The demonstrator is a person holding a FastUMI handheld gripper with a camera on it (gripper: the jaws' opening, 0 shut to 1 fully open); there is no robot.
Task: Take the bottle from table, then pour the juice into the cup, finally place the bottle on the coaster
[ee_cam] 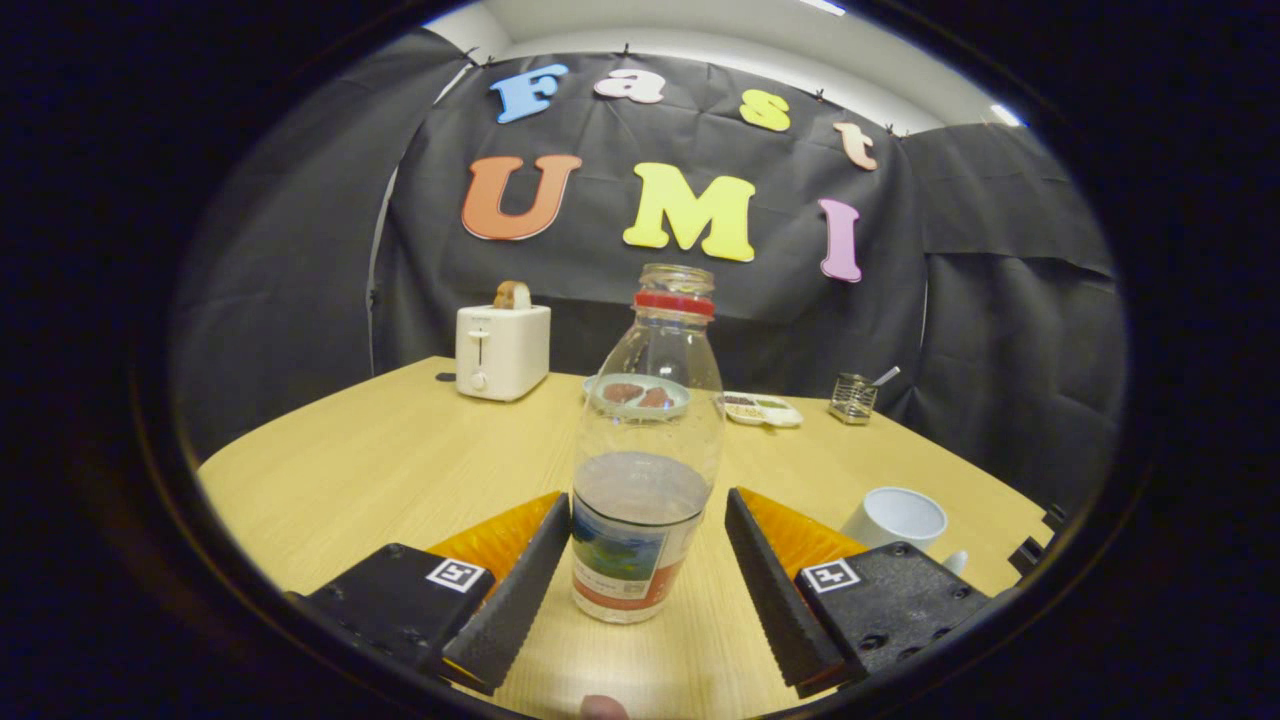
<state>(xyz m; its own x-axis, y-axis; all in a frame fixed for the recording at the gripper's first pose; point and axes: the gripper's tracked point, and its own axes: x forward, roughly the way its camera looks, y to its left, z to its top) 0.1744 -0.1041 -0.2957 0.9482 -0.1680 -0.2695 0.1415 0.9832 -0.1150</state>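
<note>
1. Claw first: in the gripper view its two fingers rise from the bottom of the frame and stand wide apart, one on each side of the bottle. The left finger's tip looks to be at or almost at the label; the right finger stands clear of it with a strip of table between. It grips nothing yet.

2. The bottle stands upright on the light wooden table, in the centre of the frame between the fingers. It is clear plastic with a red ring at the neck and no cap on its mouth, and it has a label around its lower part. Dark juice fills roughly the lower third.

3. The white cup sits at lower right, just beyond the right finger and near the table's edge. I cannot pick out a coaster.

4. Farther back, across the middle of the frame, are a white toaster with bread in it, a pale plate with food seen through the bottle, a small dish and a wire holder.

5. My judgement is that the step in hand is the grasp. To do it well, centre the bottle between the fingers, then close evenly on the labelled lower body, where the liquid's weight sits. Squeeze firmly but gently, since thin plastic may buckle, and lift straight up because the mouth is open.
</note>
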